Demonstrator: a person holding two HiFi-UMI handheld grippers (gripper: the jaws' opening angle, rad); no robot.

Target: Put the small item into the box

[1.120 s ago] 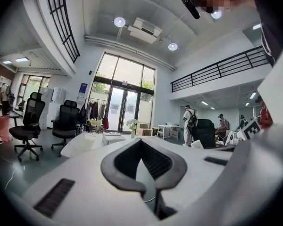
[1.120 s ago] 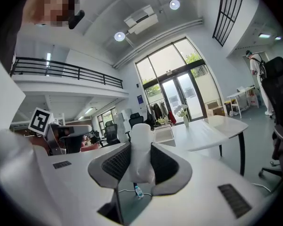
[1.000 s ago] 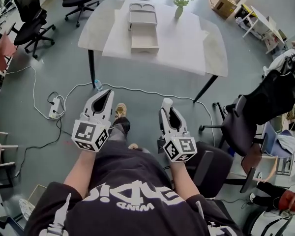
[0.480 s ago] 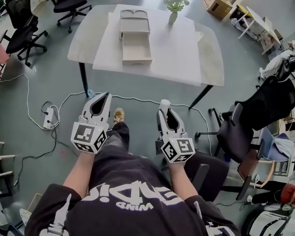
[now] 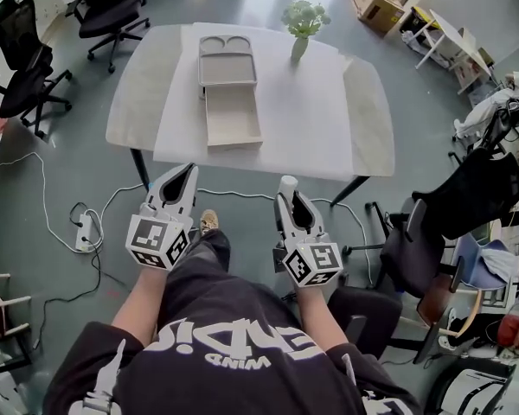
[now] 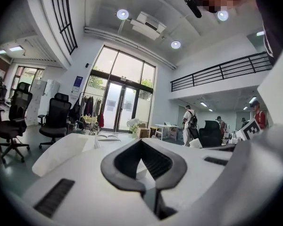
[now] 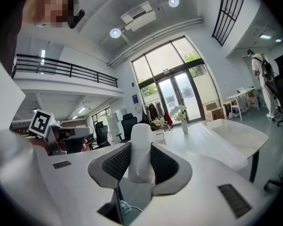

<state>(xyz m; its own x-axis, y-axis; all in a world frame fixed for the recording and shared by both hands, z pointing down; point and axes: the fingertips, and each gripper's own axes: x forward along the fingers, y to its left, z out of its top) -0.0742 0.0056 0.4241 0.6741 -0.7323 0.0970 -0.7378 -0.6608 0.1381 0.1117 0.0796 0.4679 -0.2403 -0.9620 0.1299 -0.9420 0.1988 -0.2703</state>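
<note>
A beige open box (image 5: 233,118) lies on the white-covered table (image 5: 329,119), with a two-hollow tray (image 5: 227,59) just behind it. My right gripper (image 5: 288,192) is held level short of the table's near edge. It is shut on a small white cylinder (image 5: 287,182) that stands upright between the pads (image 7: 114,163). The right gripper view shows the same cylinder (image 7: 141,147) clamped in the right gripper (image 7: 140,157). My left gripper (image 5: 189,171) is beside it at the same height, tips together and empty. In the left gripper view the left gripper (image 6: 141,144) holds nothing.
A vase of pale flowers (image 5: 301,26) stands on the table's far side. Office chairs stand at the left (image 5: 22,54) and back (image 5: 111,7), and a black chair (image 5: 454,201) at the right. A power strip and cables (image 5: 85,226) lie on the floor.
Both grippers have come forward toward the table, still side by side. The table and box now sit lower and closer in the head view. The white cylinder stays in the right gripper.
</note>
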